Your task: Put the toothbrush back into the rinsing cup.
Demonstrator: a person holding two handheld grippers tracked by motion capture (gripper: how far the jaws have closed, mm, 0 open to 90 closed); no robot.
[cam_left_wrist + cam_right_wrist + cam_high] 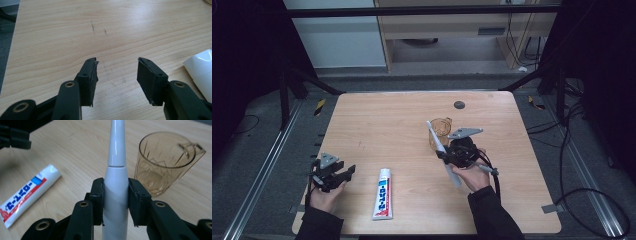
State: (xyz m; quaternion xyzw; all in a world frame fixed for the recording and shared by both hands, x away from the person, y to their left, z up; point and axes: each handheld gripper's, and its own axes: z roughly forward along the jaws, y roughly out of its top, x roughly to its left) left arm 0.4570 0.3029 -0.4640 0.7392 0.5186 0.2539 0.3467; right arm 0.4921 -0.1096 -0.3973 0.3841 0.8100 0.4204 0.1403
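My right gripper (445, 155) (115, 183) is shut on a white electric toothbrush (439, 145) (116, 170), gripping its handle from both sides above the table. The brush's slim neck slants up and away toward the far left. Just behind it an amber see-through cup (442, 126) (162, 162) with a handle stands upright on the wood. A white toothpaste tube (383, 194) (27, 195) with red and blue print lies flat near the front edge. My left gripper (346, 173) (117, 62) rests low at the front left, open, with bare wood between its pads; the tube's white end (201, 68) lies to its right.
The wooden table (377, 125) carries a small dark round disc (459, 105) near its far edge. Dark frame bars and cables run around the table on the floor. The left gripper's dark body (15, 137) appears at the top left in the right gripper view.
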